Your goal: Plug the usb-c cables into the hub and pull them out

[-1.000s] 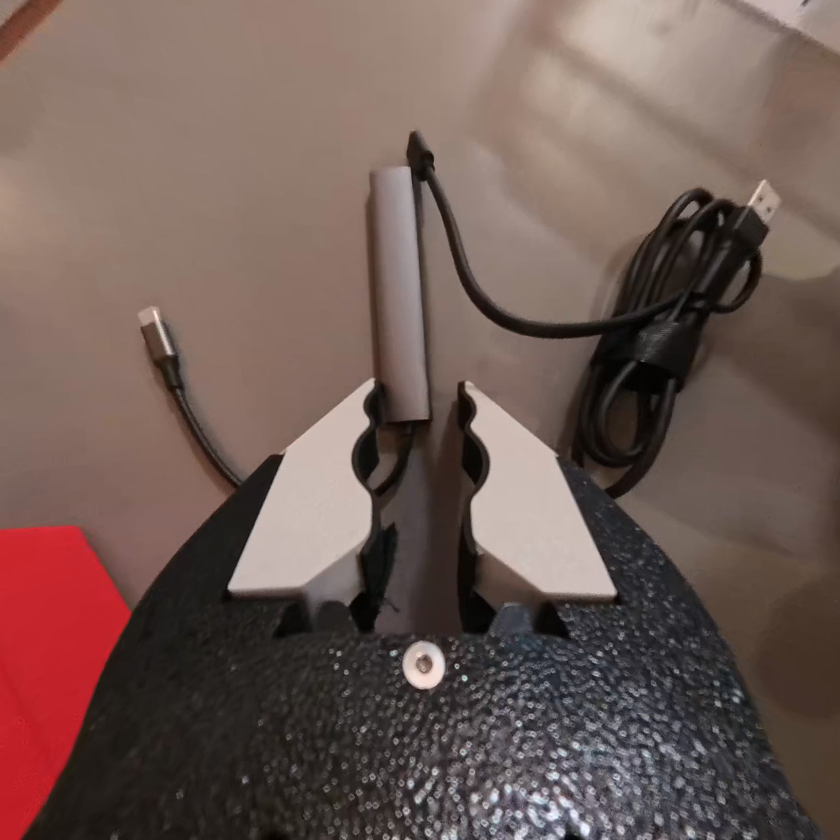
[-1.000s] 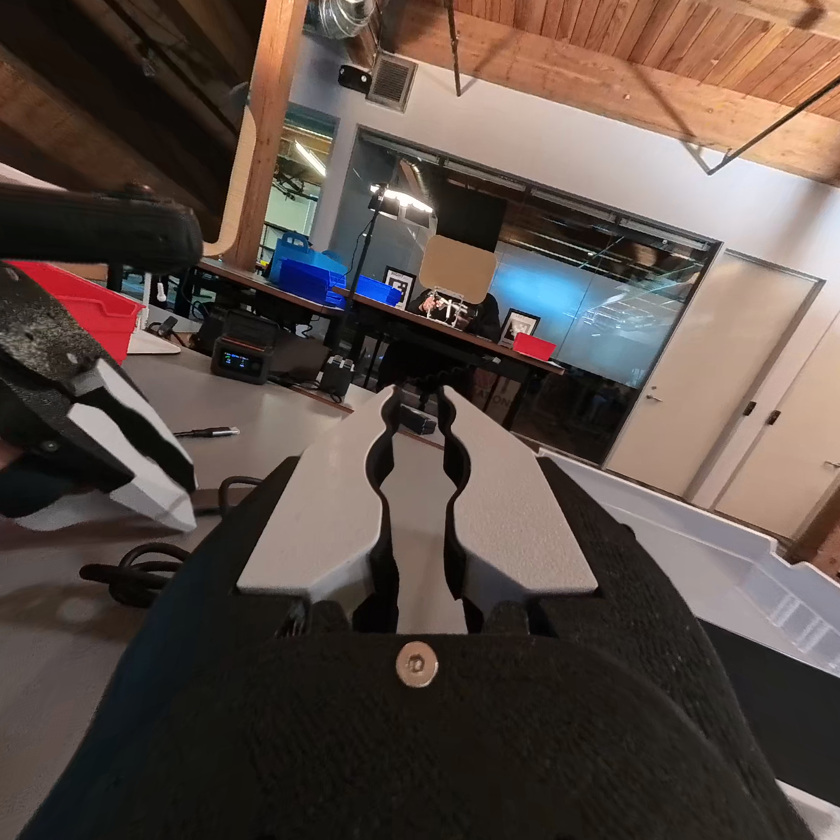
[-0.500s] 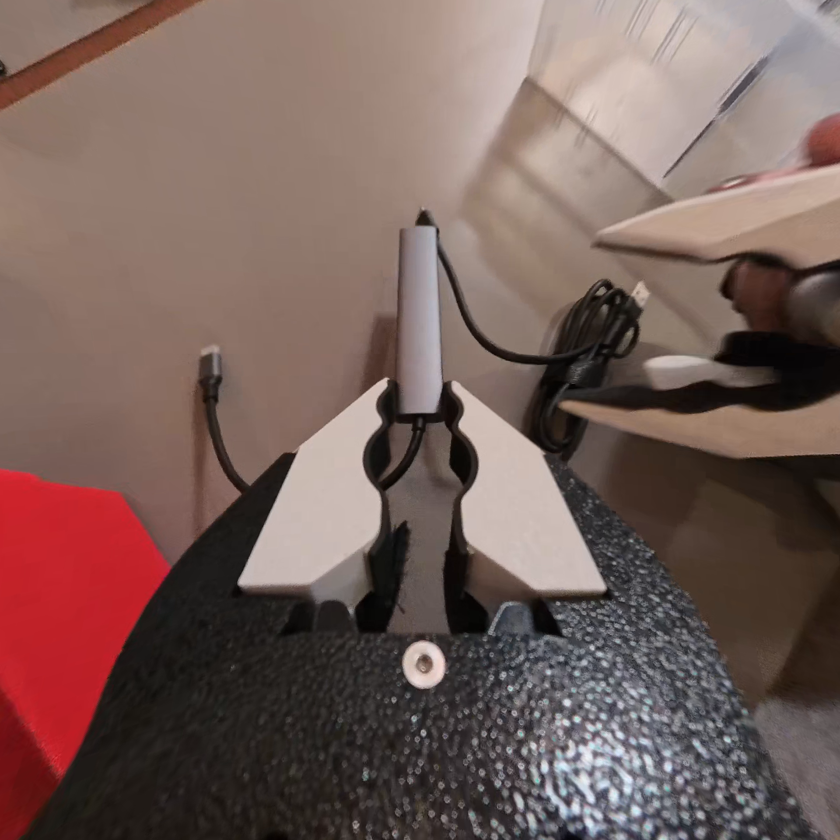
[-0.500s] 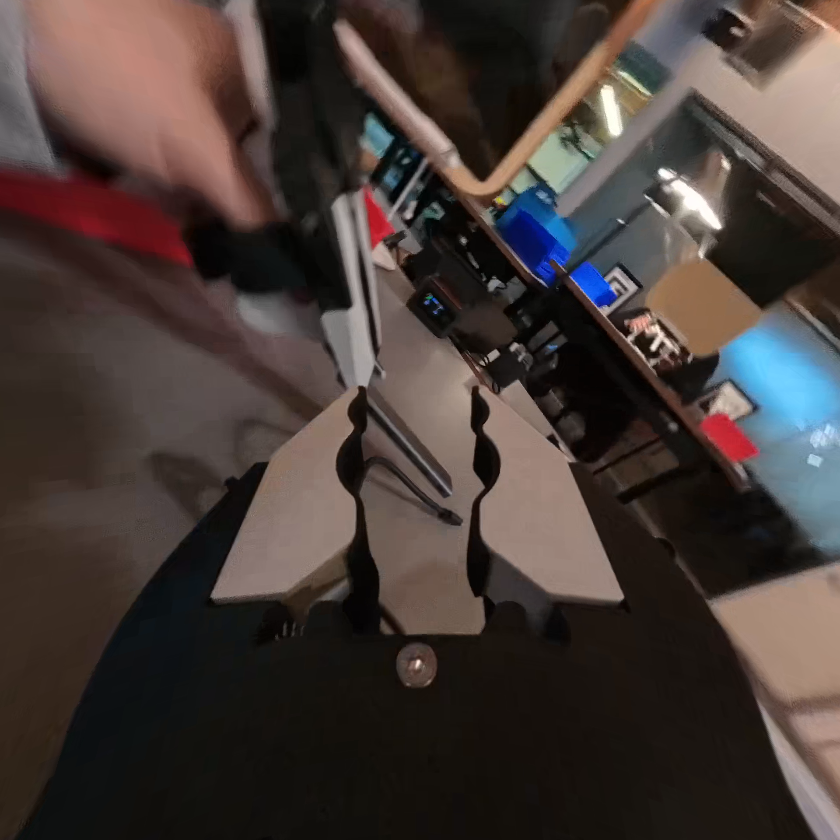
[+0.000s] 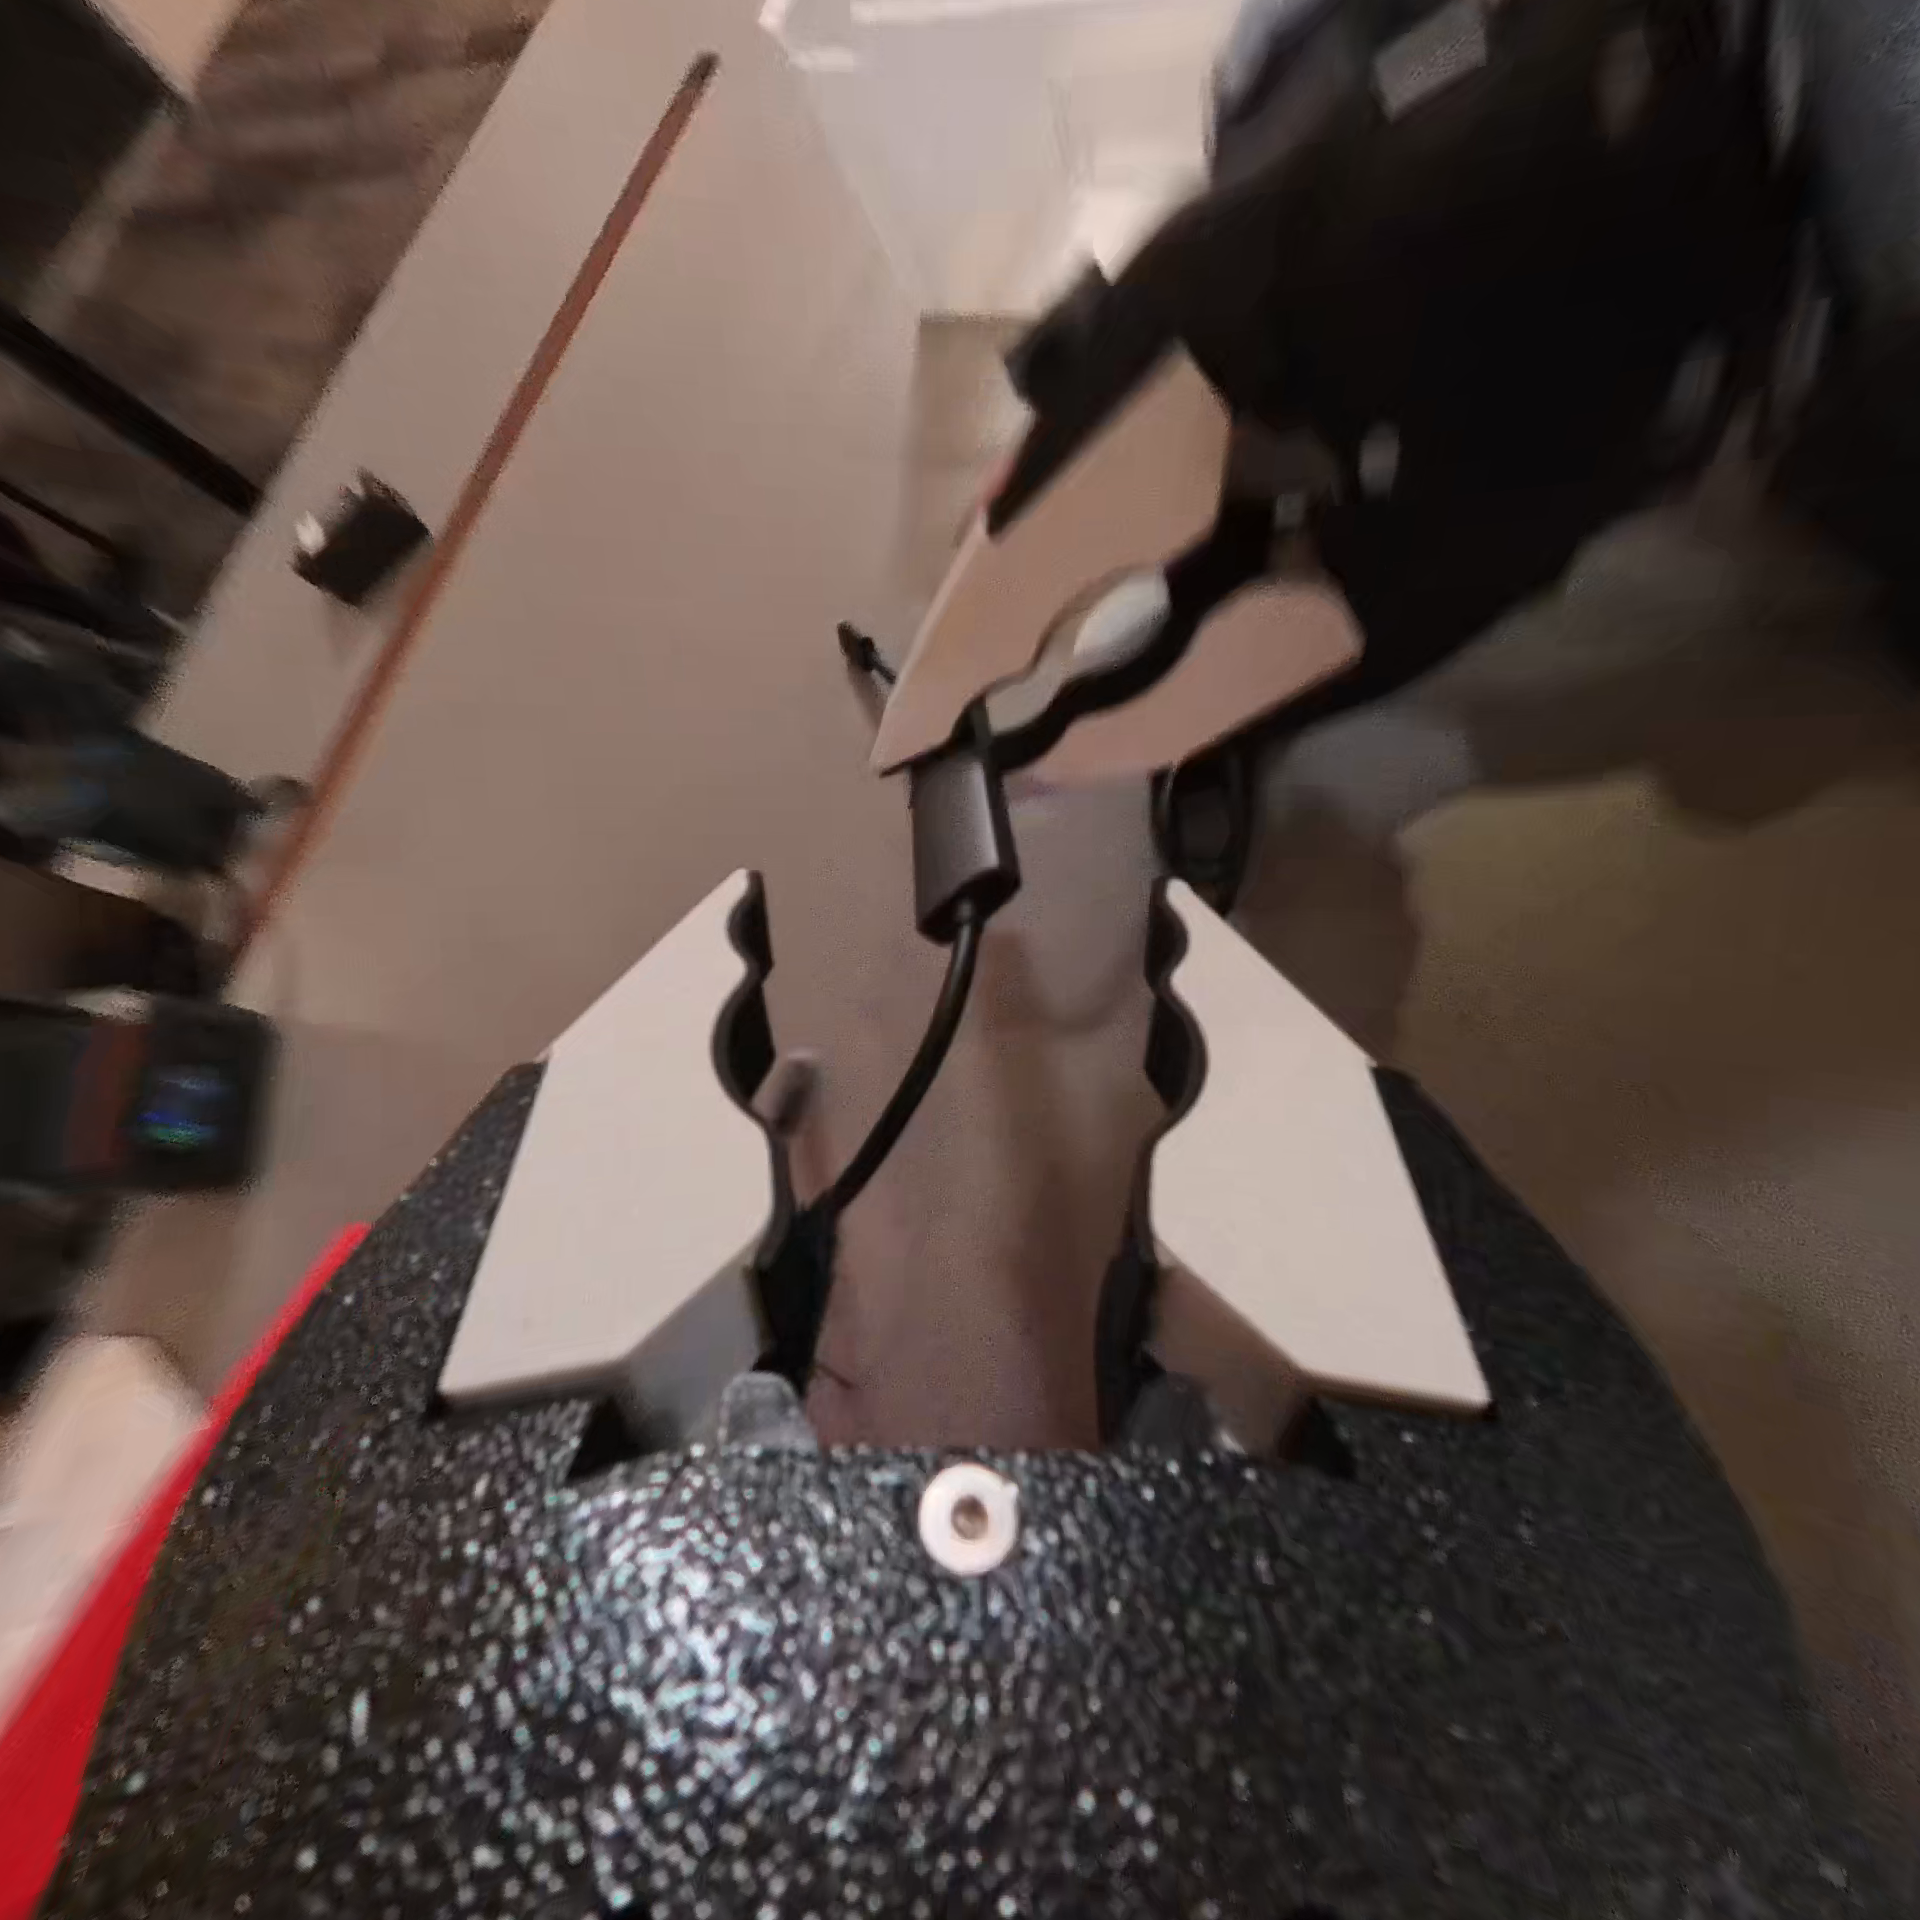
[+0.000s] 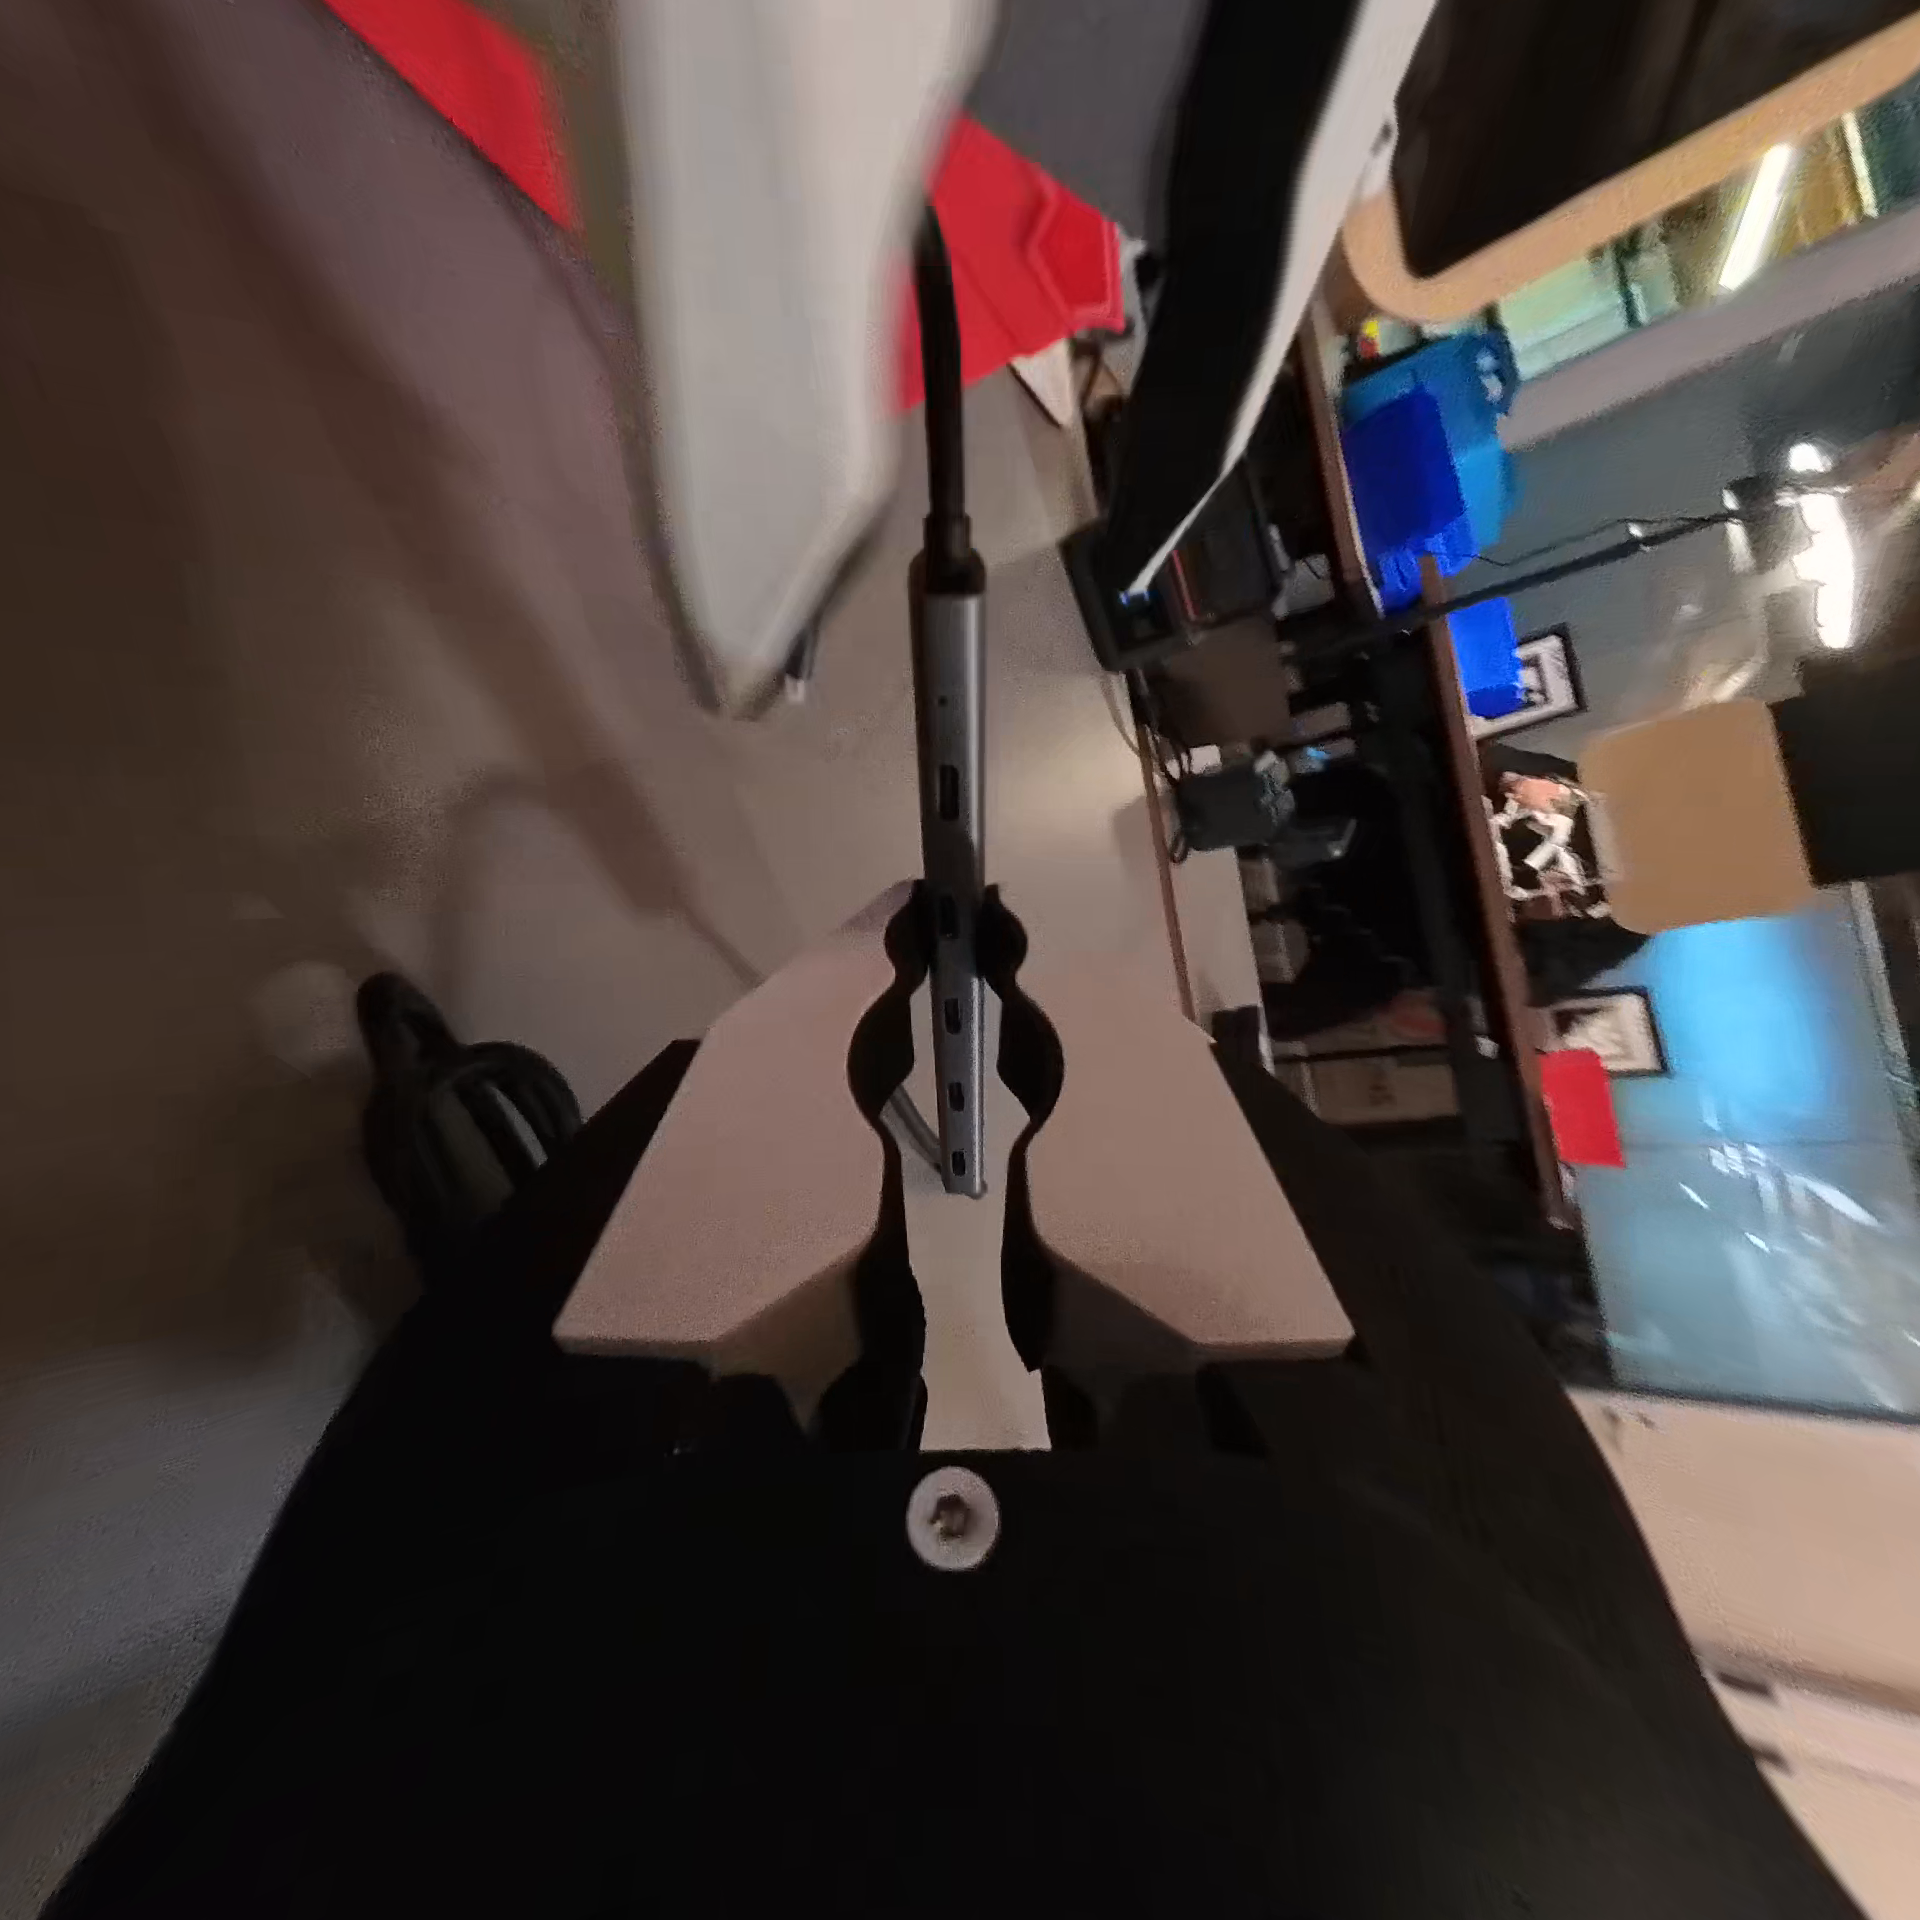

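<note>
The slim grey hub [image 6: 951,748] is clamped edge-on between the jaws of my right gripper [image 6: 954,906], its row of ports facing the camera. In the left wrist view that gripper [image 5: 961,764] comes in from the upper right, with the hub's near end [image 5: 961,831] sticking out of it. The hub's own black cable [image 5: 914,1070] hangs down from that end. Its grey plug [image 5: 792,1089] lies beside my left finger. My left gripper [image 5: 956,894] is open and empty, just short of the hub's end. A loose black plug [image 5: 858,652] lies farther off on the table.
A coiled black cable [image 6: 457,1101] lies on the grey table [image 5: 623,727] left of my right gripper. A red bin [image 5: 135,1538] is at the left, with a small black device with a lit screen [image 5: 156,1101] beyond it. Desks with blue bins [image 6: 1423,457] fill the background.
My left gripper has let go of the hub's near end, opened wide and drawn back a little. My right gripper has swung in and shut on the hub. Both views are motion-blurred.
</note>
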